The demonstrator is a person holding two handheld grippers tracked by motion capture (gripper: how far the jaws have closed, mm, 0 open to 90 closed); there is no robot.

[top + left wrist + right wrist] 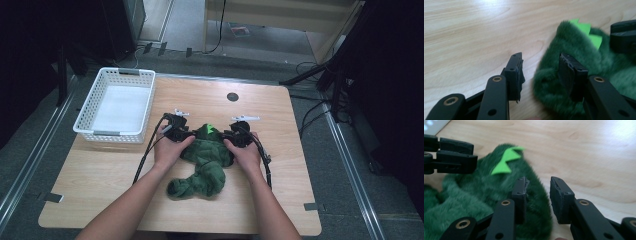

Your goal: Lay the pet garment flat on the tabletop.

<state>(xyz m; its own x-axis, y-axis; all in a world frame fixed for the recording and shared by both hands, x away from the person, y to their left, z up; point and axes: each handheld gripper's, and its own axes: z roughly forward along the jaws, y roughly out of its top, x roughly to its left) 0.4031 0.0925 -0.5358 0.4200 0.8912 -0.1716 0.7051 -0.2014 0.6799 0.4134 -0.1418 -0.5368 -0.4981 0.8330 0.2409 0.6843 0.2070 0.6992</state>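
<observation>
Lying near the middle of the light wooden table (115,175) is a fuzzy dark green plush garment with bright green felt spikes (205,160), its spiked end pointing away from the person and a rolled, sleeve-like part trailing toward the near edge; the left gripper (540,67) sits at the plush's left edge with its jaws apart, one jaw over bare wood and the other against the fur; the right gripper (537,192) sits at the opposite edge, jaws likewise parted, one pressed into the fur and the other over the table; in the high view both hands (170,150) rest on the plush's sides; a white perforated plastic basket (85,112) stands at the far left corner, well apart from the plush.
</observation>
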